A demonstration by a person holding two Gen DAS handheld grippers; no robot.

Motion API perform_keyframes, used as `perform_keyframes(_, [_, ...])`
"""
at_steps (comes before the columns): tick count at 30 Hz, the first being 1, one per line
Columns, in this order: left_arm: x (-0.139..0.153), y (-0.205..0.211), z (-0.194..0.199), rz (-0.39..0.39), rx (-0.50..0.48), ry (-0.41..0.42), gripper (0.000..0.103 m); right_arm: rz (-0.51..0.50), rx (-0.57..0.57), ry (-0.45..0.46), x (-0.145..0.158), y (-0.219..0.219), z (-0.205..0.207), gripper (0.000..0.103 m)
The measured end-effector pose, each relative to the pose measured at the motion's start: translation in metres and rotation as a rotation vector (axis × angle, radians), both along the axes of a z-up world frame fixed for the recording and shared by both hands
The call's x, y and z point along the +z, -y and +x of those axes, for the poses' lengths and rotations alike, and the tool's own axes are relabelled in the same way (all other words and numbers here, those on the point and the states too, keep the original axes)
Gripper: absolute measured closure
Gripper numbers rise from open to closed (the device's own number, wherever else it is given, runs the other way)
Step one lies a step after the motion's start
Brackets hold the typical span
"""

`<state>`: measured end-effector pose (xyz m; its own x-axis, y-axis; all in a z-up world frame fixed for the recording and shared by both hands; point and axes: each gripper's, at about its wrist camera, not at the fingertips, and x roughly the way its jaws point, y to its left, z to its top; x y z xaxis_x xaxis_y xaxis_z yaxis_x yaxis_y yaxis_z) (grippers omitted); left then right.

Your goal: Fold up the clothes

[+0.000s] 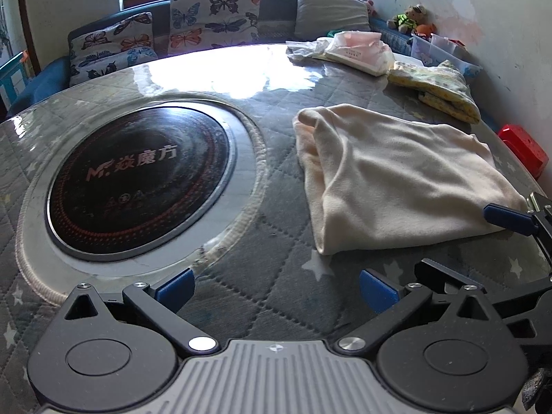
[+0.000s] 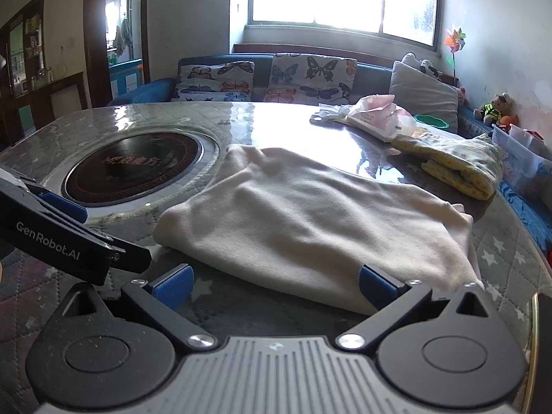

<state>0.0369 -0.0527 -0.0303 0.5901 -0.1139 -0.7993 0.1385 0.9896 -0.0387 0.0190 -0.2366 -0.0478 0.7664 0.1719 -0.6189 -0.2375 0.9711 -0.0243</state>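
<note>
A cream garment [image 1: 396, 176] lies folded flat on the quilted table cover [image 1: 262, 269], to the right of a round black cooktop. It fills the middle of the right wrist view [image 2: 310, 220]. My left gripper [image 1: 276, 289] is open and empty over bare table, left of the garment's near corner. My right gripper [image 2: 276, 283] is open at the garment's near edge, with its right fingertip [image 2: 374, 283] against the cloth. The right gripper's blue fingertip [image 1: 507, 219] also shows in the left wrist view, at the garment's right edge. The left gripper's body [image 2: 69, 241] shows in the right wrist view at the left.
A round black cooktop [image 1: 138, 179] is set into the table at the left. A folded yellow patterned cloth [image 1: 438, 86] and a pink-and-white plastic package [image 1: 358, 51] lie at the far right. A sofa with butterfly cushions [image 1: 214, 17] stands behind the table. A red object [image 1: 524, 148] is past the right edge.
</note>
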Motion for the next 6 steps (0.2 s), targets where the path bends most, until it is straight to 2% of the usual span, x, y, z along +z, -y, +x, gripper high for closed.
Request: perform_keyframes(6, [0.007, -0.017, -0.006, -0.002, 0.027, 0.03, 0.0, 0.002, 0.034, 0.011, 0.006, -0.014, 0.0, 0.0])
